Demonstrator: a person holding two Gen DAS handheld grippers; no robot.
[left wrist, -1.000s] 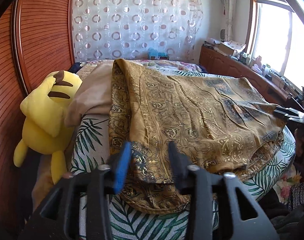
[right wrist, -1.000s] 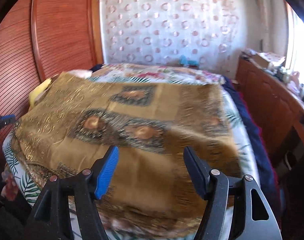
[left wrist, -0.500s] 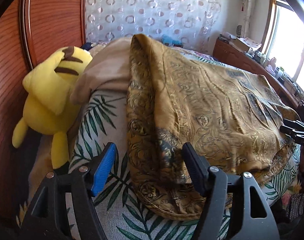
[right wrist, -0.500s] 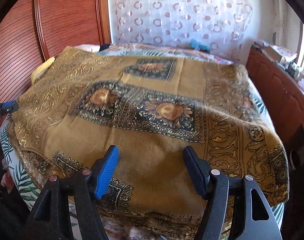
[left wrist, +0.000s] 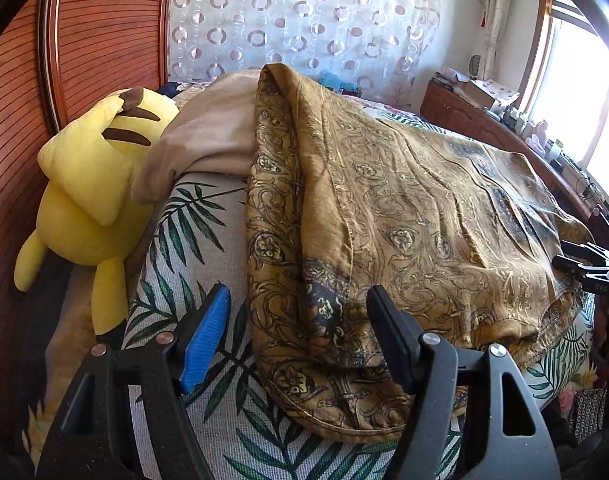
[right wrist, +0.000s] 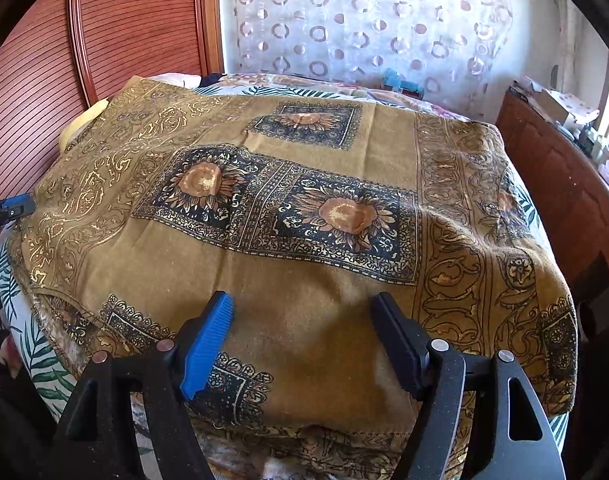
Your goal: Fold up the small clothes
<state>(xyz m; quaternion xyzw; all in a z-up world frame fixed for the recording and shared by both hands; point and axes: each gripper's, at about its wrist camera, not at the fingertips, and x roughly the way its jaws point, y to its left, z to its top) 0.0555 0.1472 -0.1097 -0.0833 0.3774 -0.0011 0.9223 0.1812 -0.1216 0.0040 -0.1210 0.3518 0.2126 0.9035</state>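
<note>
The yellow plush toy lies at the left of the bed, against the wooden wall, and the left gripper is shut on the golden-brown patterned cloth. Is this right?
Not quite. In the left wrist view the left gripper is open, gripping nothing; the golden-brown patterned cloth lies loose on the bed. The yellow plush toy is indeed at the left, against the wooden wall.

Left gripper (left wrist: 298,338) spread wide, nothing clamped, pointing toward far side. Right gripper (right wrist: 302,344) likewise spread wide and holding nothing, each visible at the other's edge.
</note>
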